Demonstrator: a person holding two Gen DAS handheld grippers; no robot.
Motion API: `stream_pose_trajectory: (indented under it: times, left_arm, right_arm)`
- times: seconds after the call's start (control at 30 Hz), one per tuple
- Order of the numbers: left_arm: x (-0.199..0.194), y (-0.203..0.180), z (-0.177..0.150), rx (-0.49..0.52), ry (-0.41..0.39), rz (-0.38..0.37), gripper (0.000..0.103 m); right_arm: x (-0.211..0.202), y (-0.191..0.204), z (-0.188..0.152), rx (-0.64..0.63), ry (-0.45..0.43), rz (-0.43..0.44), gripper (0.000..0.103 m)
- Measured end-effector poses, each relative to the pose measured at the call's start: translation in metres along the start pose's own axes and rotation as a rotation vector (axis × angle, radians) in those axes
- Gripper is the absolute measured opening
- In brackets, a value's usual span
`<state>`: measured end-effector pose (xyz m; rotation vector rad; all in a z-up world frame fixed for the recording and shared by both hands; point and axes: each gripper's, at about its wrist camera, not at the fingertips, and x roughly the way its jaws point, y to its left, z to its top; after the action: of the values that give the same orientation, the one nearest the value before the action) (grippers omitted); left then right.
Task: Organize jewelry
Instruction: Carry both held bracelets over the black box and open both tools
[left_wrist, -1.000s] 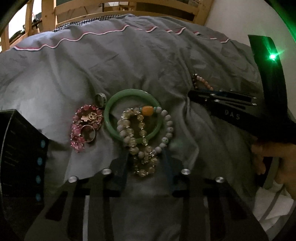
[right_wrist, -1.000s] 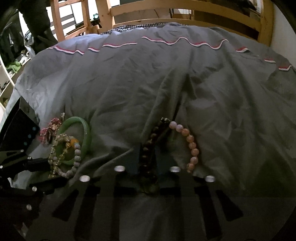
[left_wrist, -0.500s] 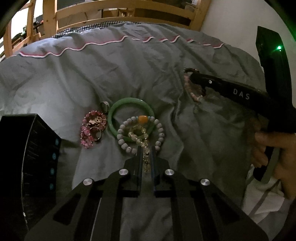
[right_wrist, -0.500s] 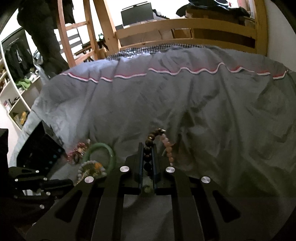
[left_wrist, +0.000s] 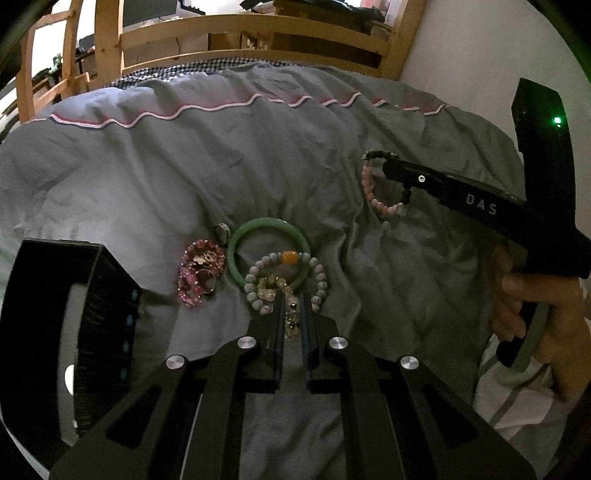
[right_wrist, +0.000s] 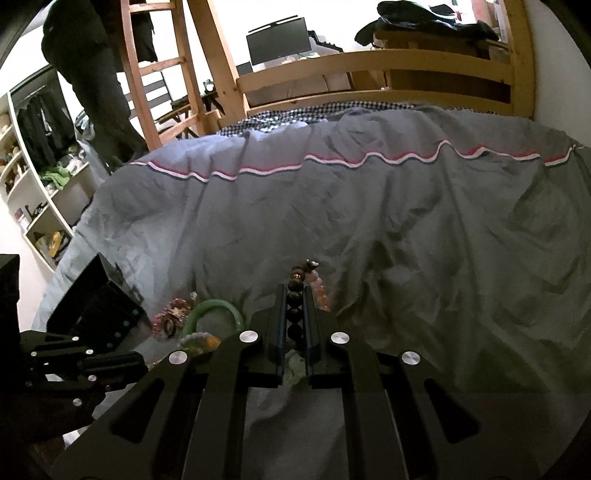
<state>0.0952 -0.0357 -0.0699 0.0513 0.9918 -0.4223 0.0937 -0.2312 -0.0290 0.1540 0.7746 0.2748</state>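
Clamping a clear yellow-bead bracelet (left_wrist: 288, 314), the left gripper (left_wrist: 291, 314) has its jaws closed on it above the grey bedspread (left_wrist: 184, 177); the right gripper (right_wrist: 295, 314) pinches a dark-bead bracelet (right_wrist: 295, 295) with a pink-bead bracelet (left_wrist: 373, 192) dangling alongside; a green bangle (left_wrist: 240, 240), pink cluster (left_wrist: 199, 273) and ring (left_wrist: 221, 232) lie beside a black box (left_wrist: 96, 306).

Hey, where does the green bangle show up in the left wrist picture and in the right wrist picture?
Left wrist view: the green bangle lies just below centre on the grey duvet, right of the pink bead bracelet.
Right wrist view: the same bangle sits low and left of centre, partly hidden behind the tool frame.
Shared landmark: the black drawer box, left of the jewelry in both views.
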Motion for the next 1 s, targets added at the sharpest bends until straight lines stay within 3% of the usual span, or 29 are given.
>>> stream_pose_trajectory:
  times: [0.63,1.0]
  left_arm:
    - [-0.063,0.013,0.011,-0.036,-0.098,0.023,0.008]
    - [-0.104,0.037,0.009,-0.058,-0.108,0.105,0.008]
  right_arm:
    - [-0.04,0.053,0.006,-0.095,-0.058,0.08,0.009]
    - [-0.046,0.105,0.005,-0.158,-0.035,0.103,0.008]
